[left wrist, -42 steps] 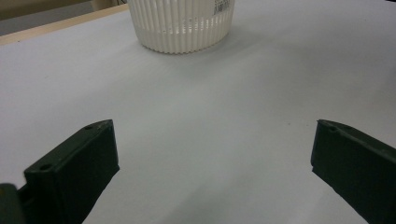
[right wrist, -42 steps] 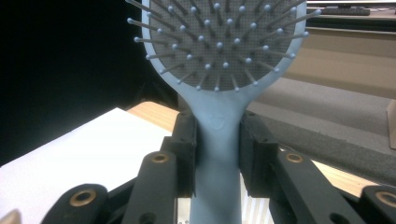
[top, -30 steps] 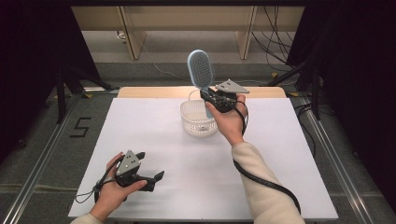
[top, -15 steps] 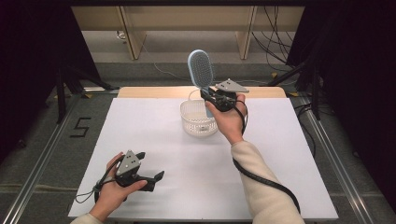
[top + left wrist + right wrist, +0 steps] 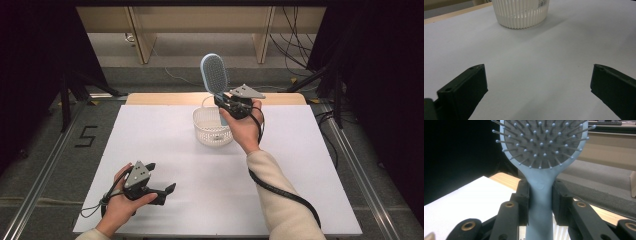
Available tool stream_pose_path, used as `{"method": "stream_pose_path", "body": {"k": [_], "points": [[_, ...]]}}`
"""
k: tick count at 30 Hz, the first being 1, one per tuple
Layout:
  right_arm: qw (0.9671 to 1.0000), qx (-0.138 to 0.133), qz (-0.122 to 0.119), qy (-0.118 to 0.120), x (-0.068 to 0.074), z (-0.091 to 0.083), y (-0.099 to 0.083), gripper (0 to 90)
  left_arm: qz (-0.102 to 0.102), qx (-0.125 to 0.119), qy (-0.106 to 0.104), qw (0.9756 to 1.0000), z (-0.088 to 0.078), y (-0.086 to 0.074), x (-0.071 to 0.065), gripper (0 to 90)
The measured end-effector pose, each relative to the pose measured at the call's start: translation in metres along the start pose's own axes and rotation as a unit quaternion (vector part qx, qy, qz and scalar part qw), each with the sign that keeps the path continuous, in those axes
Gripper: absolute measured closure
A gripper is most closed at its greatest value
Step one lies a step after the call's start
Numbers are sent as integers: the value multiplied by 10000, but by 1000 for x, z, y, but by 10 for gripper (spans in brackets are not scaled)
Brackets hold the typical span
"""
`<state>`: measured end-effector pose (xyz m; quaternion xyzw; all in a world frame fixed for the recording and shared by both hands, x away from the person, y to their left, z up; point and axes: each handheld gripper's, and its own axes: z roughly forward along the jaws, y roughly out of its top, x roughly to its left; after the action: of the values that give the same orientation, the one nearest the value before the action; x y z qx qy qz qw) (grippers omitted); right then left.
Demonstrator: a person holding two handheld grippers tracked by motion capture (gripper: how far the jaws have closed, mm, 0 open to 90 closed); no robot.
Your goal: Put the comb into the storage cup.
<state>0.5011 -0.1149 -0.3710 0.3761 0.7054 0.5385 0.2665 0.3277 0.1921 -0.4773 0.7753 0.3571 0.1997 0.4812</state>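
Two grippers are at work over a white table (image 5: 165, 150), and a white slatted basket (image 5: 212, 131) standing toward its far middle serves as the landmark. From the high view, the right gripper (image 5: 226, 102) is held just above and behind the basket's far right rim, pinching the handle of a light blue paddle hairbrush (image 5: 214, 74). The brush stands upright, its oval head rising clear above the basket and its handle end dipping toward the basket's opening. The left gripper (image 5: 162, 189) rests low on the table well to the near left of the basket, its jaws spread with nothing between them.

Seen from the left gripper view, the two black jaws stand wide apart over bare white tabletop (image 5: 536, 65), and the basket (image 5: 520, 12) sits ahead of them, a barcode label on its ribbed wall.

Seen from the right gripper view, both black pads press against the sides of the hairbrush (image 5: 540, 187) at the neck, just below the head; the bristles with their ball tips face the camera, and the basket's white slats show just beneath the handle.
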Motion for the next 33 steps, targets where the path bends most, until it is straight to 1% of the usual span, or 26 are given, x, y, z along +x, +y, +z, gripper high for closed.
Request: {"method": "stream_pose_path", "body": {"k": [21, 33], "points": [[10000, 41, 1, -33, -2, 5, 0, 705, -7, -3, -4, 10000, 0, 0, 0, 3], [10000, 46, -20, -6, -1, 8, 1, 705, -10, -4, -8, 10000, 0, 0, 0, 2]]}}
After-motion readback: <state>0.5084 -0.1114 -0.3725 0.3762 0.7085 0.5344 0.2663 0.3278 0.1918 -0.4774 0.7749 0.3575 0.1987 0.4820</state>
